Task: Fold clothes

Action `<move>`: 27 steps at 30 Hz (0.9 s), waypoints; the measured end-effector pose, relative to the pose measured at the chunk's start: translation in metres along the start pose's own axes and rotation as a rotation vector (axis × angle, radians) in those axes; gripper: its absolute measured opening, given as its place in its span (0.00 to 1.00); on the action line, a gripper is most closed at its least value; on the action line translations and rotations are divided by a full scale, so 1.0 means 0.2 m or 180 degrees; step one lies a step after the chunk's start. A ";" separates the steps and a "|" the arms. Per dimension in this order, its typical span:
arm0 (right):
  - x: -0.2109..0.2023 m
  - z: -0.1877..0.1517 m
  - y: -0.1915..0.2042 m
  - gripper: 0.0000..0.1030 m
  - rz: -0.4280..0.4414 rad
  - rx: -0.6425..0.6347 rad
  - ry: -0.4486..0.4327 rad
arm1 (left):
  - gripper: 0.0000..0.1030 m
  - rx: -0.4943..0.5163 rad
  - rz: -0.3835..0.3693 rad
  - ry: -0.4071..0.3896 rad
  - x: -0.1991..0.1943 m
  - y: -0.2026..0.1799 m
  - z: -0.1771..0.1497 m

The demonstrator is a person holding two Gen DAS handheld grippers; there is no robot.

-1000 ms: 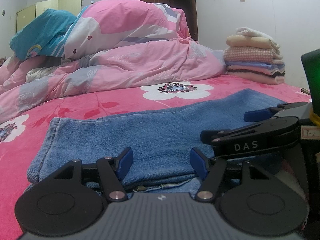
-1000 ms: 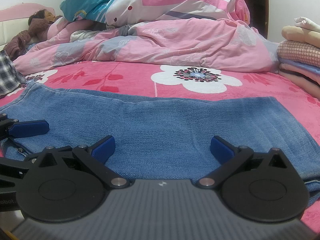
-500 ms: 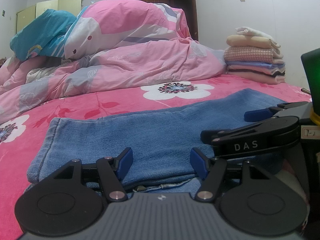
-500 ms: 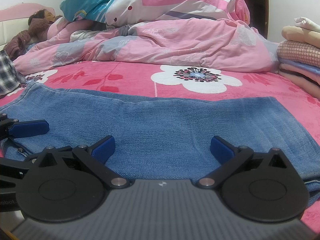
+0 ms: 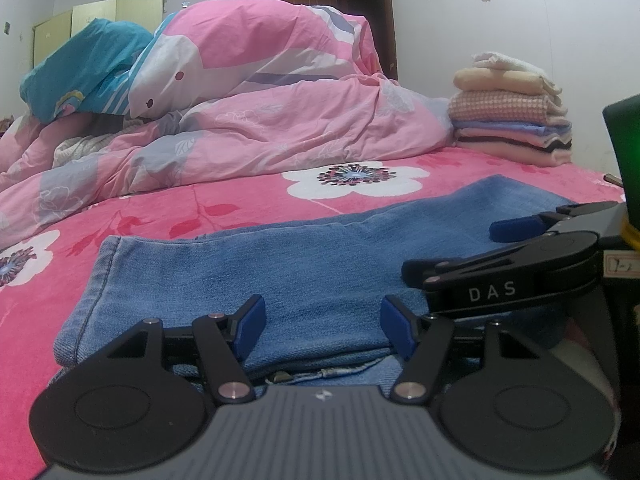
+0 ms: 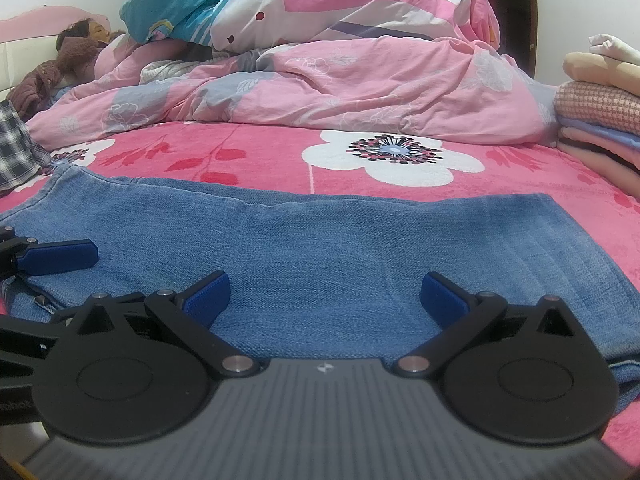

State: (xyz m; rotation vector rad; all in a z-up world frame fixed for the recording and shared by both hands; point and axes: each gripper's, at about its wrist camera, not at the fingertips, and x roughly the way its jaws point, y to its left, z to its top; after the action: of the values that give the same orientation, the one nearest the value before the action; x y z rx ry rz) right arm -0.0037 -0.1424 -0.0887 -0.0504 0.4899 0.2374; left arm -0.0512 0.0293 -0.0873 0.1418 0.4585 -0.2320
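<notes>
Folded blue jeans (image 5: 304, 264) lie flat across the pink flowered bed sheet (image 5: 224, 208). My left gripper (image 5: 322, 326) hovers low at their near edge with its blue pads apart and only denim behind the gap. In the right wrist view the same jeans (image 6: 320, 240) spread wide, and my right gripper (image 6: 326, 300) stands open over their near edge, gripping nothing. The right gripper's black body (image 5: 520, 276) shows at the right of the left wrist view; a blue pad of the left gripper (image 6: 56, 258) shows at the left edge of the right wrist view.
A stack of folded clothes (image 5: 512, 120) sits at the back right by the wall. A crumpled pink duvet (image 5: 248, 136) and a teal pillow (image 5: 80, 68) fill the back of the bed. A checked garment (image 6: 16, 148) lies at the far left.
</notes>
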 end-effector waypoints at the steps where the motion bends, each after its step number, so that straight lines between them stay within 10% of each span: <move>1: 0.00 0.00 0.00 0.99 0.0000 0.0000 0.0000 | 0.64 0.0001 0.0002 0.0005 0.00 0.00 0.00; 27: -0.08 0.03 -0.14 0.99 0.0394 0.0538 -0.0134 | 0.70 -0.0357 0.0015 0.0317 -0.07 0.11 0.20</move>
State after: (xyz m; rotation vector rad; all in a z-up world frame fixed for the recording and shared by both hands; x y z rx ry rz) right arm -0.0080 -0.1720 -0.0754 0.1500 0.4703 0.3168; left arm -0.0411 0.0460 -0.0429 0.0448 0.5687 -0.1949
